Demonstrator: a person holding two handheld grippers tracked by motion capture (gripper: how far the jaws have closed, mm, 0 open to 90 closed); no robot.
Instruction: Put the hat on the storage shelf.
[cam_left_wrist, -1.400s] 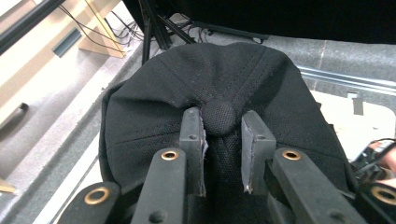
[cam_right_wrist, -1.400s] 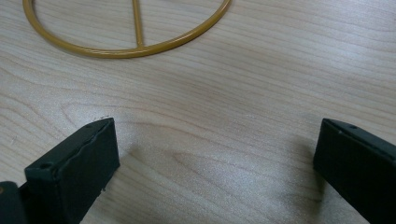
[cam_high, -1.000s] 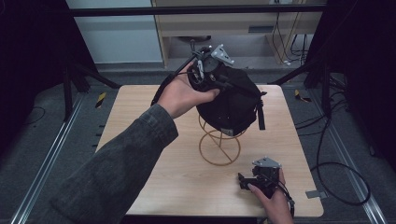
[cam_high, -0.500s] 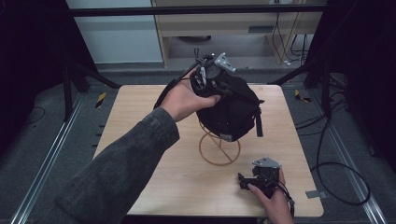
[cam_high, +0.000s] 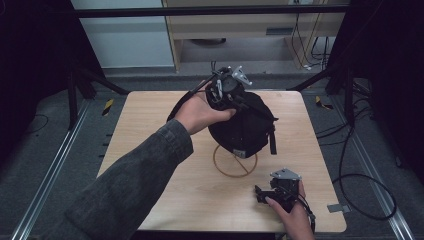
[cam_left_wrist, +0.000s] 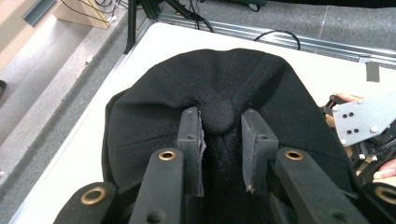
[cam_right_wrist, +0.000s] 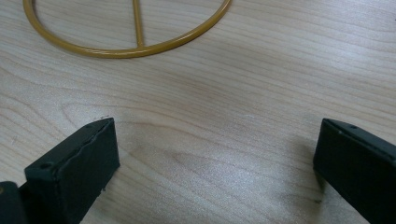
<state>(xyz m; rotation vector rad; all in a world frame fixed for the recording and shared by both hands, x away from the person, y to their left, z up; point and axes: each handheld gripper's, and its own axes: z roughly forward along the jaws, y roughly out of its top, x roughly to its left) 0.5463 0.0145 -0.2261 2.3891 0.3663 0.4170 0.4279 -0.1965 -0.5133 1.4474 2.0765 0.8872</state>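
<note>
Table (cam_high: 150, 150) is light wood, mostly bare. On it, centre-right, stands a gold wire stand (cam_high: 235, 161); its round base ring lies flat on the wood and the upper part is hidden under a black cap (cam_high: 245, 127). The cap sits over the top of the stand, strap hanging down on the right side.

My left gripper (cam_left_wrist: 222, 140) is at the far side of the cap's crown, jaws drawn nearly as close as they go, pinching the top button and the fabric round it; pads press the cloth on both sides. So cap's in hand, gripped at the crown.

Right gripper (cam_right_wrist: 215, 158) rests near the right front edge of the table, jaws wide apart, nothing btwn them, just bare wood w/ the stand's ring beyond.

Progress, as I judge it: cap looks about seated on the stand. Left to do: let go and check it sits square.
</note>
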